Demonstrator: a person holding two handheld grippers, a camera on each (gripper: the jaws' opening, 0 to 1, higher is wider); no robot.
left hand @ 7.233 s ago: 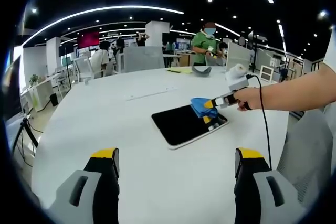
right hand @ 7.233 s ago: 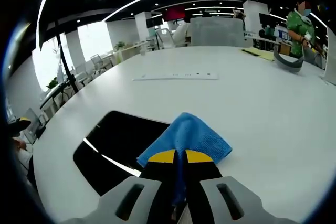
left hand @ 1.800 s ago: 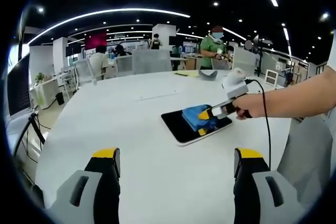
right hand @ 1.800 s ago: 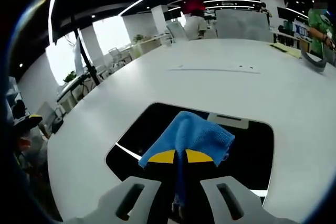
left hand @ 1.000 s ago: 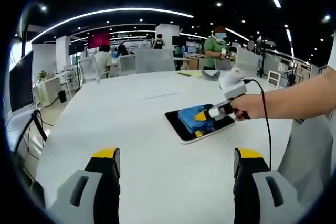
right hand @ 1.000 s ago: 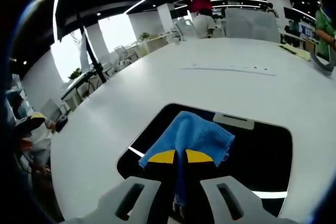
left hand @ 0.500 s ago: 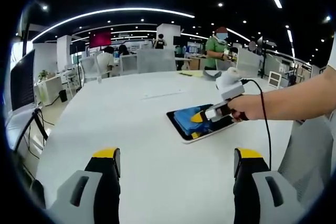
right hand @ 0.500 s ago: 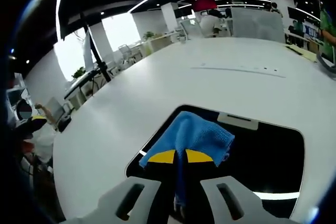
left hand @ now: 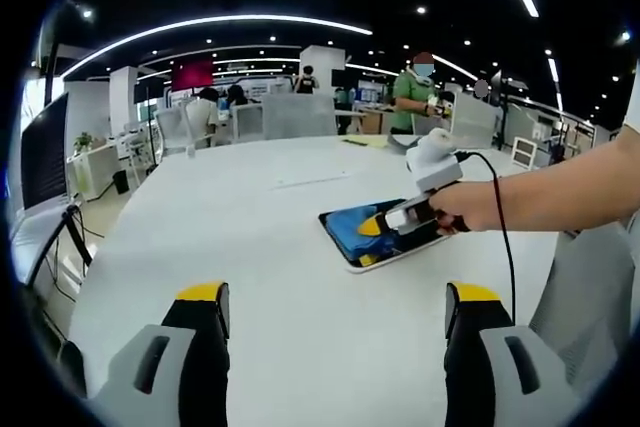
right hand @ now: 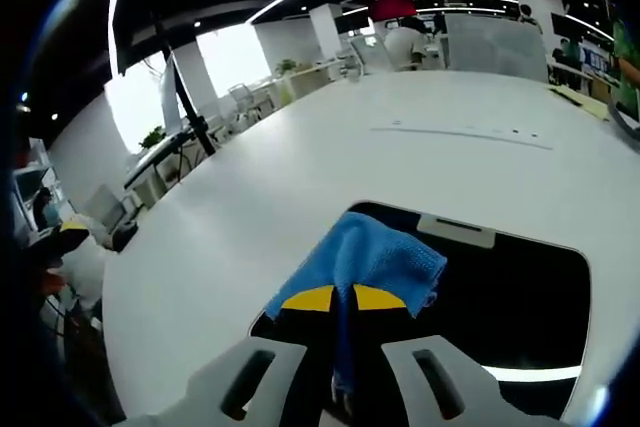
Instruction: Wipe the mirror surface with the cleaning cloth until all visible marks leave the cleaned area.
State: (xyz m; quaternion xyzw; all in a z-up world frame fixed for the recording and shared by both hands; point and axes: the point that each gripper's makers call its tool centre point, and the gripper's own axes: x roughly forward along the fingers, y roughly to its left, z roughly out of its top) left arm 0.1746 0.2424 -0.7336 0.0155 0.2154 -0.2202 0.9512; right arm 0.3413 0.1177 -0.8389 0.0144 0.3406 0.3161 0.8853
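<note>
One white table [left hand: 200, 237], round-edged and the largest item, carrying everything below. One mirror [right hand: 520, 317], a dark rectangular slab lying flat on the table's right half; in the left gripper view it sits [left hand: 400, 249] well beyond my left jaws, toward the right. One cleaning cloth [right hand: 365, 262], blue, bunched, pressed onto the mirror's near-left corner area; in the left gripper view it shows [left hand: 350, 227] at the mirror's left end. Two grippers, both mine. My right gripper [right hand: 333, 299] has its yellow-tipped jaws pinched tight together on the cloth, a fold running down between them; seen from the left gripper view it [left hand: 372, 232] angles down onto the mirror, held by my hand [left hand: 470, 205], forearm reaching in from the right, a black cable trailing off the back. My left gripper [left hand: 333, 309] hovers above bare table at the near edge, jaws spread wide apart and gripping nothing, well apart from the mirror. Far background: several people, one in a green top [left hand: 414, 95], and a number of office chairs; exact counts too small to tell.
</note>
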